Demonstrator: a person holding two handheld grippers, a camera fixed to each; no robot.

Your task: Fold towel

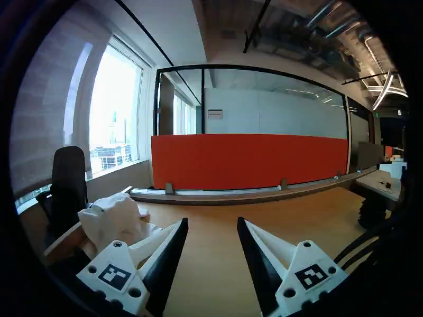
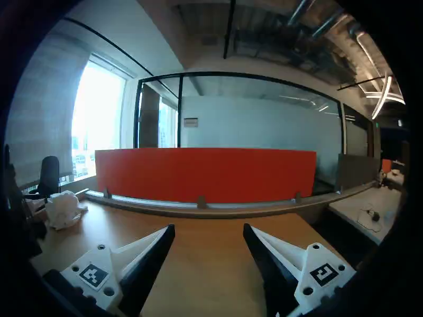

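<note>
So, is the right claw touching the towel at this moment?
Apart. The right gripper view shows the open right claw over the bare desk, with the crumpled towel lying far off to its left.

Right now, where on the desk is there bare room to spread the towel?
The wooden desk is bare from the open left gripper up to the orange divider, and likewise ahead of the open right gripper. The left edge is crowded: the crumpled towel sits there beside the chair.

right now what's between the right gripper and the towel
Just bare wooden desk between the right gripper and the crumpled towel, seen in the right gripper view.
</note>
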